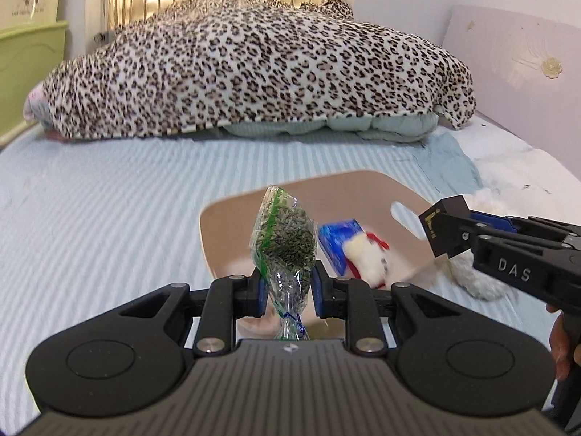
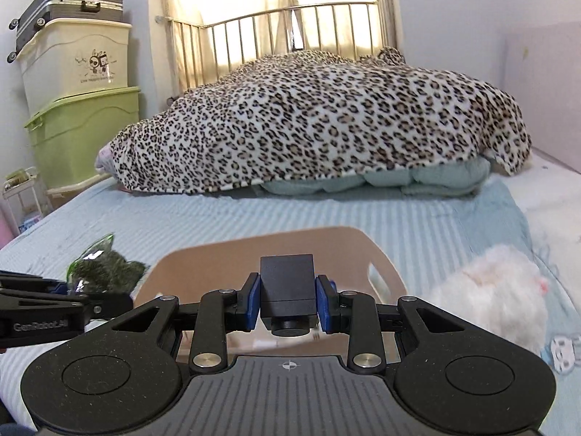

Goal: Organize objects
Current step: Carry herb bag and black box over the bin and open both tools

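My left gripper [image 1: 288,287] is shut on a clear bag of green pellets [image 1: 285,239] and holds it upright over the near edge of a beige tray [image 1: 232,225] on the bed. A blue packet [image 1: 337,243] and a white furry toy with red trim [image 1: 366,258] lie in the tray. My right gripper [image 2: 288,299] is shut on a black boxy object [image 2: 287,290] above the tray [image 2: 385,269]; it shows at the right of the left wrist view [image 1: 441,230]. The bag shows at the left of the right wrist view [image 2: 103,269].
A leopard-print blanket [image 1: 254,65] over pale green bedding fills the far half of the bed. A white fluffy toy [image 2: 486,290] lies right of the tray. Stacked storage bins [image 2: 80,109] and a suitcase stand left of the bed. A metal headboard [image 2: 290,29] is behind.
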A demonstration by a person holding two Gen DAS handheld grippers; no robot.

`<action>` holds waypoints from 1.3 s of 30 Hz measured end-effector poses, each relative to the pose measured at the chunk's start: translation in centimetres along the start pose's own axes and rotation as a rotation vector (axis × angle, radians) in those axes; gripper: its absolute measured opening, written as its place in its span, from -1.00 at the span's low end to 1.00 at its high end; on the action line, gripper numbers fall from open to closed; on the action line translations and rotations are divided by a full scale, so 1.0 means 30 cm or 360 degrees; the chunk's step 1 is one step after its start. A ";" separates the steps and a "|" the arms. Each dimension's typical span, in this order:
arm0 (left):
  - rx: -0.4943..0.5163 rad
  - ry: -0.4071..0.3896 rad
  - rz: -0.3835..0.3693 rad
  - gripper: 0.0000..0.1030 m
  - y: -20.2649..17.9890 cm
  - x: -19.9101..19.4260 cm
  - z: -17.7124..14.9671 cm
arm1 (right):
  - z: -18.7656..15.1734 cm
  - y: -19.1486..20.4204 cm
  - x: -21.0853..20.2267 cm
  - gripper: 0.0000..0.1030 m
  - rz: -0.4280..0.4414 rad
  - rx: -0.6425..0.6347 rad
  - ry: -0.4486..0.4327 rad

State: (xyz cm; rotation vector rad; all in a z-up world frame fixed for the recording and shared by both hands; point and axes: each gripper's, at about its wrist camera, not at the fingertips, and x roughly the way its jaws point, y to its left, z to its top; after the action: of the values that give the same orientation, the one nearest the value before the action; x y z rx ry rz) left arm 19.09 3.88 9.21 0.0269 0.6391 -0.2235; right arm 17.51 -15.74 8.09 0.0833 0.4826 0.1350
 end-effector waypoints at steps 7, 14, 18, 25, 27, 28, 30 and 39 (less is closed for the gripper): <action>-0.0028 0.0059 0.0112 -0.51 -0.004 0.165 0.041 | 0.030 0.032 0.129 -0.43 -0.0026 -0.0015 0.0010; 0.0024 0.0162 0.0288 -0.51 0.002 0.324 0.003 | -0.014 0.017 0.266 -0.43 -0.0104 -0.0032 0.0101; 0.0033 0.0234 0.0307 -0.51 0.013 0.392 -0.025 | -0.048 0.004 0.326 -0.43 -0.0113 -0.0012 0.0194; 0.0003 0.0250 0.0281 -0.21 0.021 0.393 -0.039 | -0.071 -0.002 0.355 -0.25 -0.0087 0.0012 0.0277; -0.0001 0.0212 0.0281 0.25 0.012 0.365 -0.027 | -0.069 -0.006 0.322 -0.01 -0.0081 0.0019 0.0238; 0.0005 0.0188 0.0289 0.34 0.008 0.346 -0.021 | -0.064 -0.006 0.303 0.12 -0.0084 0.0019 0.0223; 0.0011 0.0167 0.0309 0.41 -0.002 0.312 -0.006 | -0.052 -0.013 0.267 0.38 -0.0083 0.0025 0.0180; 0.0040 0.0159 0.0289 0.53 -0.019 0.168 -0.005 | -0.045 -0.038 0.087 0.82 -0.0085 0.0019 0.0143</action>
State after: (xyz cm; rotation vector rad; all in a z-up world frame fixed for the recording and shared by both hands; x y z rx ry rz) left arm 22.82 2.35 6.12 0.1201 0.7291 -0.0551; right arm 19.29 -16.42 5.59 0.0764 0.5752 0.0834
